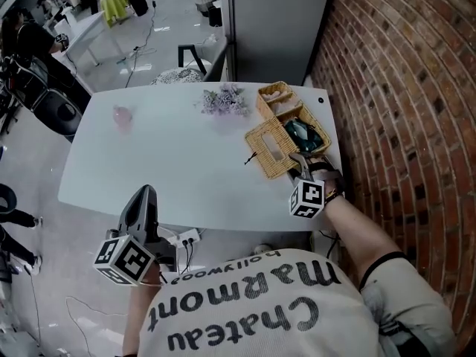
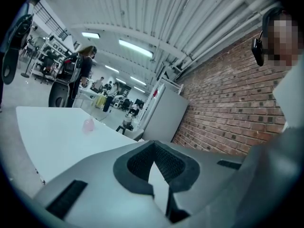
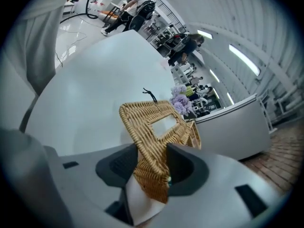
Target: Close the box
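Wicker lid (image 3: pixel 142 134), pinched in right gripper (image 3: pixel 151 164)

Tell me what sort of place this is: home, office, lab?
Likely an open-plan lab or workshop, not a home: a white table beside a bare brick wall, more benches with people and gear behind it, strip lights on a ribbed ceiling.

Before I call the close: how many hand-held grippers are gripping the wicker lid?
1. The right hand-held gripper clamps the wicker lid at its edge; the left hand-held gripper is shut, empty, well away from it.
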Available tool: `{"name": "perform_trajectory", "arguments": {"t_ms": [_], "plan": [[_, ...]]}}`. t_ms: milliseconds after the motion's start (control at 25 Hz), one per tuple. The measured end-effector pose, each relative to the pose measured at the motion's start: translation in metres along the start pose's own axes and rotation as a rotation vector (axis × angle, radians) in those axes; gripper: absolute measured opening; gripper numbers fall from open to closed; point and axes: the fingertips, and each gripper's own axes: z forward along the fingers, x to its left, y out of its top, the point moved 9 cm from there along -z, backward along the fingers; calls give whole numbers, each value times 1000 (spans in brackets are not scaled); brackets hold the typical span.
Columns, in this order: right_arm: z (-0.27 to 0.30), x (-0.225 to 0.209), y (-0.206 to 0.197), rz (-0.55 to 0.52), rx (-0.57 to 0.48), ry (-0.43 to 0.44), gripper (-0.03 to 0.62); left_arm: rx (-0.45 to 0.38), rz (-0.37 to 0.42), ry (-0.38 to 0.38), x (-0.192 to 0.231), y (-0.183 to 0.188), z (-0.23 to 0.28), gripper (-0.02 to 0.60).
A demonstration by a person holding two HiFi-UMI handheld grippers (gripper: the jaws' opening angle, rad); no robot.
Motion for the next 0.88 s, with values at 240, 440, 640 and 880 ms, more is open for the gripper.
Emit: {"name": "perform_trajectory", "arguments": {"t_ms": [240, 440, 640, 880], "plan": [[-3, -5, -2, 127, -23, 7, 192, -20, 12, -20, 0, 5, 7, 2], [-6, -7, -4, 265, -55, 9, 192, -12, 11, -18, -3, 10, 10, 2], [-8, -11, -9, 357, -82, 12, 190, -12, 16, -17, -5, 10, 13, 2], [-12, -17, -13, 481, -124, 35, 187, -7, 17, -24, -8, 9, 14, 2]]}}
